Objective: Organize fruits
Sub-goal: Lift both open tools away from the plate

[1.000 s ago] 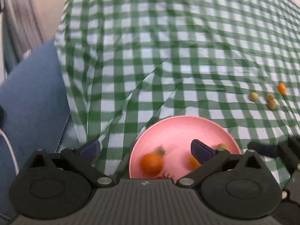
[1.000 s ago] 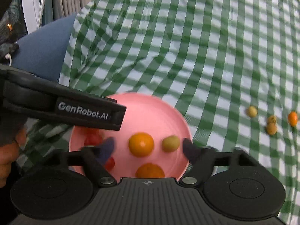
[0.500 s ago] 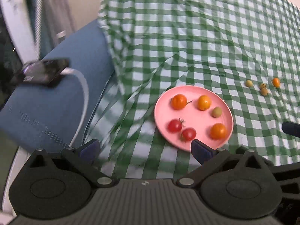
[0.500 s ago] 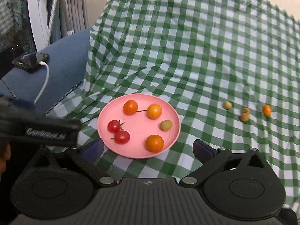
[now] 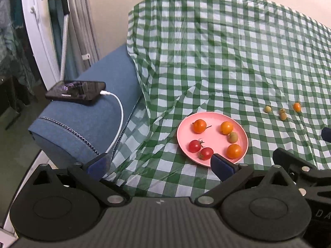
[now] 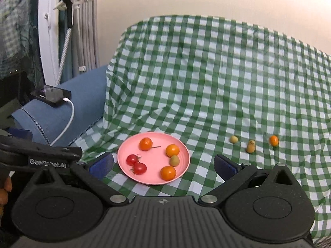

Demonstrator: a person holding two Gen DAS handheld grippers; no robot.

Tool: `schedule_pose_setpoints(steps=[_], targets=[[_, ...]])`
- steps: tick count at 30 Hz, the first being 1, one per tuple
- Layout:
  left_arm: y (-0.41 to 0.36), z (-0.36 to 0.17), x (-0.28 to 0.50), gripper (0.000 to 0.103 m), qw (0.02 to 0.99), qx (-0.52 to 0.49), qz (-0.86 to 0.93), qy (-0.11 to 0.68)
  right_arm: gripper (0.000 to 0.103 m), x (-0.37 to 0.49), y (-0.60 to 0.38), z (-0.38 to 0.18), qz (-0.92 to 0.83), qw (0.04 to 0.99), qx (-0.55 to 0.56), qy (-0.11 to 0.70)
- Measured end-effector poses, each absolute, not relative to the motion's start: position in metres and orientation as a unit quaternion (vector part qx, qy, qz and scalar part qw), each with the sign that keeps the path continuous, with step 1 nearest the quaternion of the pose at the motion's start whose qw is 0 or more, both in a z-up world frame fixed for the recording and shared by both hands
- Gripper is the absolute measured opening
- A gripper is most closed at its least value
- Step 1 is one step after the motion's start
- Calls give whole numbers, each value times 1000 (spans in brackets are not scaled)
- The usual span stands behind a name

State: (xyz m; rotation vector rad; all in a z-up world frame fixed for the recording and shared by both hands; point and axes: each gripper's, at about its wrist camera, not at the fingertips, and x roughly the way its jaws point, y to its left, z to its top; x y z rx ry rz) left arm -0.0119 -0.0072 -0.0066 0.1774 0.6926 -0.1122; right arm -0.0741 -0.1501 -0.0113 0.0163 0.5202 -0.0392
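Observation:
A pink plate (image 5: 184, 136) (image 6: 153, 180) lies on the green checked cloth with several small fruits in it: two red tomatoes (image 5: 194, 146) (image 6: 132, 159), orange ones (image 5: 227, 127) (image 6: 172, 150) and a greenish one (image 5: 233, 137) (image 6: 174, 160). Several more small fruits (image 5: 268, 109) (image 6: 233, 139) lie loose on the cloth to the right, one of them orange (image 5: 296, 106) (image 6: 274, 140). My left gripper (image 5: 159, 166) is open and empty, above and short of the plate. My right gripper (image 6: 163, 164) is open too, with nothing between its fingers.
A blue cushion (image 5: 82, 119) (image 6: 62, 113) at the left carries a phone (image 5: 76, 92) (image 6: 50, 96) on a white cable (image 5: 120, 111). The checked cloth (image 5: 217, 62) drapes up a backrest behind. A white frame and grey pipes stand at far left.
Both grippers pulled back and up from the plate, so it looks smaller and farther. The right gripper's jaws widened. The phone and cushion came into view.

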Motion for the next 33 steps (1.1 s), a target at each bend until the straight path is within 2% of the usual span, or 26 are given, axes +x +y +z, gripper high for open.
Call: schedule_pose_setpoints(steps=[15, 33], targets=[[-7, 7, -36, 103, 945, 100, -47, 309, 102, -96, -149, 2, -21, 972, 6, 233], [-3, 0, -27, 103, 938, 99, -52, 328, 102, -89, -146, -5, -19, 968, 11, 252]])
